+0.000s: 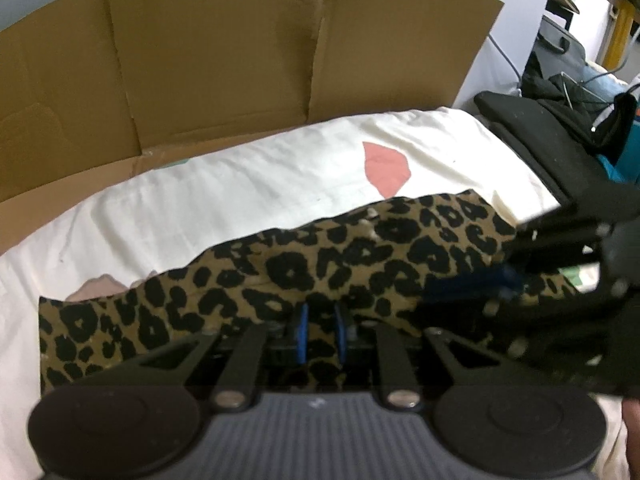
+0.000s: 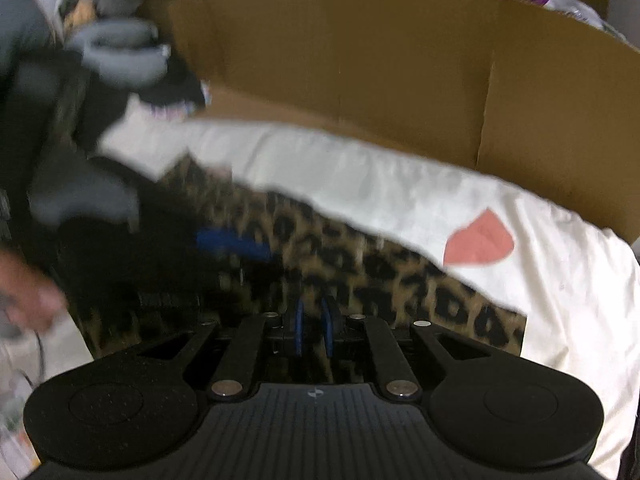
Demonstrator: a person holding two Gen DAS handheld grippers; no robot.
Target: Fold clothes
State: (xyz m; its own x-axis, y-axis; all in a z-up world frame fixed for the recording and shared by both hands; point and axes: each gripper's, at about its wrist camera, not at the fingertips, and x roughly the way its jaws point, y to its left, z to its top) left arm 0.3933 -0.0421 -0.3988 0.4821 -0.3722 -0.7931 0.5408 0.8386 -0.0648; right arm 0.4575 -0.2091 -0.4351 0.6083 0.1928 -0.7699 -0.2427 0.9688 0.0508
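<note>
Left wrist view: left gripper [image 1: 321, 330], blue pads a narrow gap apart over leopard-print cloth garment [image 1: 320, 264], grip impossible to tell. Garment stretched across cream bedsheet with pink patch [image 1: 248, 196], brown cardboard sheet [image 1: 200, 52] behind; right gripper [image 1: 508, 280] on garment's right part.

Right wrist view, blurred: right gripper [image 2: 313, 330] slightly parted above the garment [image 2: 360, 264], grip unclear.

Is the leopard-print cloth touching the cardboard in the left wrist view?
No. The leopard-print cloth lies on the white sheet, and a wide band of that sheet separates it from the cardboard behind.
</note>
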